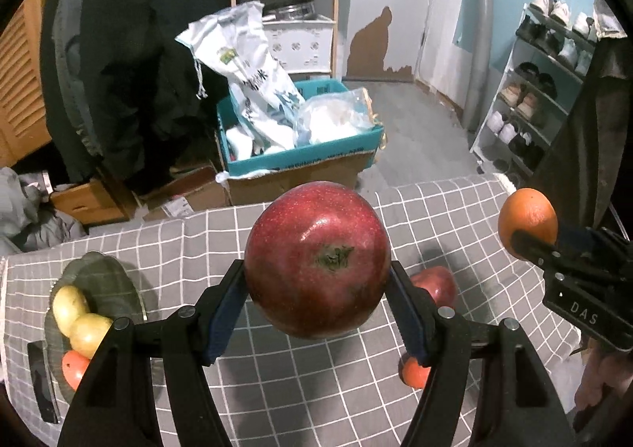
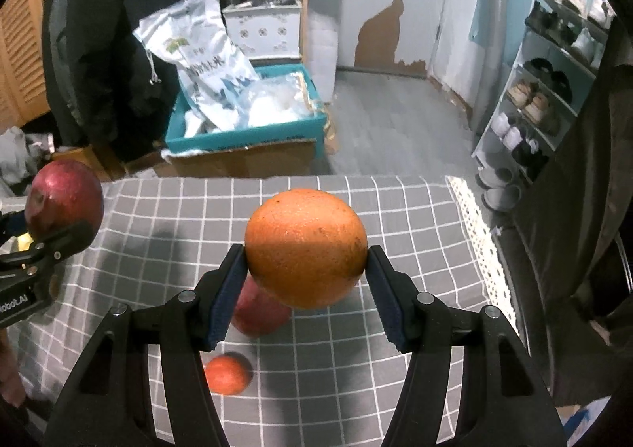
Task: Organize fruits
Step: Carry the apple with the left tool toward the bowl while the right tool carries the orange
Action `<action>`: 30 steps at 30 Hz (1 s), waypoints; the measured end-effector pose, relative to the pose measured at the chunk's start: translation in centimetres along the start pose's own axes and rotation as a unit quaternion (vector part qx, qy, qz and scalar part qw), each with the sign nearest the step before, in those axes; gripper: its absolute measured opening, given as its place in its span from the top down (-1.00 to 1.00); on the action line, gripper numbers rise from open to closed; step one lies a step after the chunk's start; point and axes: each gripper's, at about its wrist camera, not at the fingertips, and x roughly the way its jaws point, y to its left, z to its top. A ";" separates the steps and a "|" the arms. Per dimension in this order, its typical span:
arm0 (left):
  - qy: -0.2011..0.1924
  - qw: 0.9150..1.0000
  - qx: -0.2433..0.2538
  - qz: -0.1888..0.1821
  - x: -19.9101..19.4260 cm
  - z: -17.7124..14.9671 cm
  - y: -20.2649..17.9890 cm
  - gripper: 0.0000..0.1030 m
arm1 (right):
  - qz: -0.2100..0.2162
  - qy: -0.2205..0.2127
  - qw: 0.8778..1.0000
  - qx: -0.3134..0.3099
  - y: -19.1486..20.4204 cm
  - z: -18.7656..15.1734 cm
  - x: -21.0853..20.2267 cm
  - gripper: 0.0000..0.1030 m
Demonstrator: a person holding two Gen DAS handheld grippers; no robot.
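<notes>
Holding fruit aloft, the left gripper clamps a red apple and the right gripper an orange; beside the glass plate, another apple and a small orange fruit remain on the cloth.

Two red apples, one gripped and one on the cloth, one orange, two small red-orange fruits, two yellow potatoes, one glass plate, two grippers.

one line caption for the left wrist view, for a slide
Left tool holds a red apple above the grey checked tablecloth, a glass plate of fruit at left, right tool holding an orange.
</notes>
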 end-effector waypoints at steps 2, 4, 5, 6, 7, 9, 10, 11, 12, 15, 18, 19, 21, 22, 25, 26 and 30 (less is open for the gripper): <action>-0.007 1.000 -0.001 0.001 -0.8 0.0 0.4 -0.38 | 0.003 -0.009 1.000 -0.002 0.3 0.2 -0.9 -0.19; -0.013 1.000 0.000 0.004 -1.6 0.0 0.7 -0.38 | 0.006 -0.016 1.000 -0.004 0.7 0.5 -1.6 -0.19; -0.016 1.000 -0.001 0.005 -1.9 0.0 0.9 -0.38 | 0.007 -0.020 1.000 -0.006 0.9 0.6 -2.0 -0.19; -0.018 1.000 -0.001 0.005 -2.3 0.1 1.1 -0.38 | 0.009 -0.025 1.000 -0.008 1.1 0.7 -2.4 -0.19; -0.021 1.000 -0.002 0.005 -2.7 0.1 1.2 -0.38 | 0.010 -0.028 1.000 -0.009 1.2 0.8 -2.6 -0.19; -0.026 1.000 -0.003 0.005 -3.5 0.1 1.5 -0.38 | 0.014 -0.034 0.999 -0.013 1.6 1.0 -3.2 -0.19; -0.028 1.000 -0.003 0.006 -3.9 0.0 1.4 -0.38 | 0.016 -0.038 0.999 -0.016 1.8 1.1 -3.5 -0.19; -0.031 1.000 -0.003 0.006 -4.1 0.0 1.5 -0.38 | 0.017 -0.041 0.999 -0.018 2.0 1.2 -3.9 -0.19; -0.033 0.999 -0.003 0.007 -4.6 0.0 1.7 -0.38 | 0.019 -0.044 0.999 -0.019 2.2 1.3 -4.1 -0.19; -0.039 0.999 -0.005 0.006 -5.4 -0.1 2.2 -0.38 | 0.024 -0.055 0.998 -0.024 3.0 1.6 -5.0 -0.19; -0.047 0.999 -0.005 0.009 -6.4 -0.1 2.8 -0.38 | 0.029 -0.065 0.997 -0.029 3.5 2.0 -5.8 -0.19; -0.049 0.999 -0.006 0.010 -6.7 -0.2 3.0 -0.38 | 0.031 -0.068 0.997 -0.031 3.8 2.1 -6.1 -0.19; -0.054 0.998 -0.008 0.012 -7.3 -0.2 3.5 -0.38 | 0.035 -0.074 0.996 -0.034 4.2 2.2 -6.6 -0.19; -0.056 0.998 -0.010 0.014 -7.7 -0.2 3.7 -0.38 | 0.038 -0.077 0.996 -0.035 4.5 2.3 -6.9 -0.19; -0.061 0.998 -0.017 0.018 -8.3 -0.2 4.5 -0.38 | 0.044 -0.084 0.995 -0.042 5.1 2.4 -7.6 -0.19; -0.062 0.998 -0.018 0.020 -8.4 -0.3 4.7 -0.38 | 0.046 -0.086 0.994 -0.044 5.3 2.4 -7.8 -0.19; -0.067 0.997 -0.025 0.025 -9.0 -0.5 5.7 -0.38 | 0.057 -0.093 0.993 -0.049 6.3 2.7 -8.3 -0.19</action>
